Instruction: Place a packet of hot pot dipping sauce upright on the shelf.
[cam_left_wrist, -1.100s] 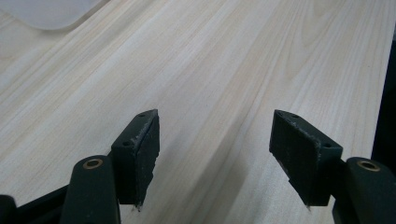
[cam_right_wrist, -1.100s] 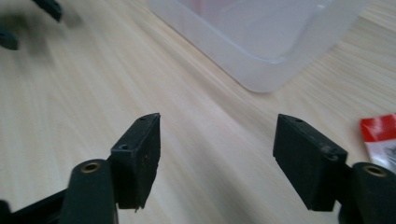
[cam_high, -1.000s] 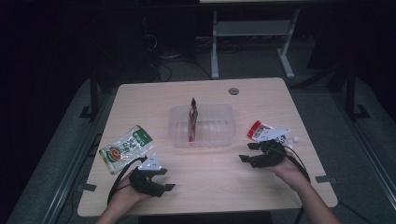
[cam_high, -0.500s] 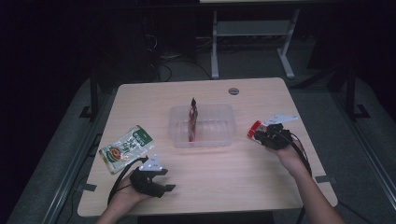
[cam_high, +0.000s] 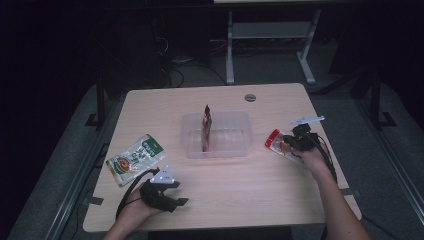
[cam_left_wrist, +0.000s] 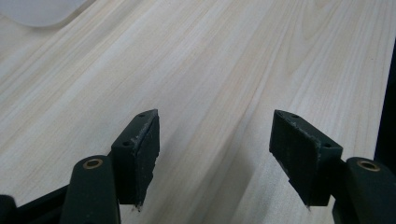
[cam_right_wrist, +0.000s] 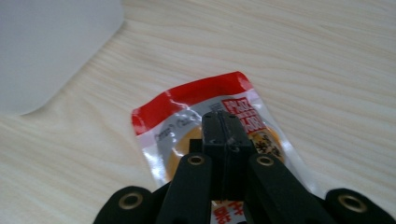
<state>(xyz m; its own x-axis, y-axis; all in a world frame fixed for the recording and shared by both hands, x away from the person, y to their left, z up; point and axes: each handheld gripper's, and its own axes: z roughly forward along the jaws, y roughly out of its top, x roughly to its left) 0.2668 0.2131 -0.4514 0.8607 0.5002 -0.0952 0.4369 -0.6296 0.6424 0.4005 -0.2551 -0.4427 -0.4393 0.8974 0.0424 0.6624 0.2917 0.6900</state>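
Red-topped snack packet (cam_right_wrist: 205, 121) lies flat on the wooden table (cam_high: 240, 195), to the right of the clear plastic tub (cam_high: 216, 134) and apart from it. The right gripper (cam_right_wrist: 223, 122) sits over the packet's middle; its jaws have just been closing and now meet, though whether they pinch any foil I cannot tell. The left gripper (cam_left_wrist: 215, 140) rests near the table's front edge, jaws spread over bare wood, close to a green-labelled packet (cam_high: 135, 159).

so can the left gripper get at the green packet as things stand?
Probably yes: the left gripper stands open on bare table, the green packet lies flat close beside it, nothing between them.
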